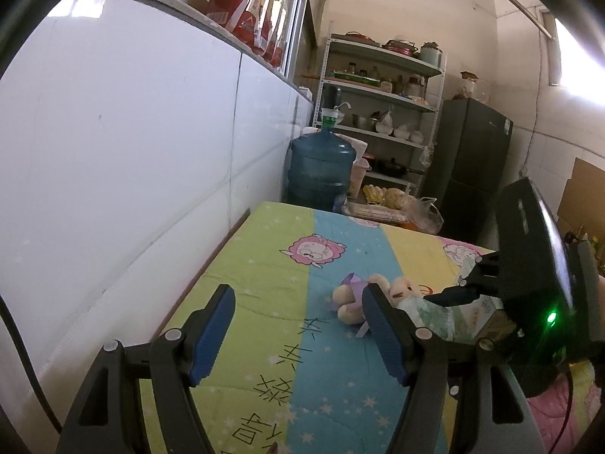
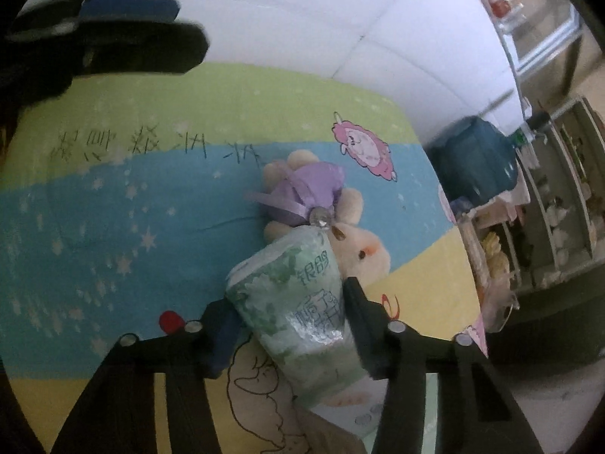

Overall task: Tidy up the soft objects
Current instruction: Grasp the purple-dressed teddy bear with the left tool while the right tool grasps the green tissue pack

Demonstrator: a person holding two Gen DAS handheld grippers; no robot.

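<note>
One plush rabbit [image 2: 321, 212] near the bedspread's [image 2: 113, 204] middle, one green tissue pack [image 2: 298, 302] touching it, two grippers, one water jug [image 1: 321, 168].

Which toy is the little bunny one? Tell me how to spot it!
Look at the striped cartoon sheet, on its blue middle band. The plush bunny lies there, beside the green-and-white tissue pack that the right gripper is squeezing. It is the only cream, fuzzy thing, wearing a shiny purple dress with a ribbon.
</note>
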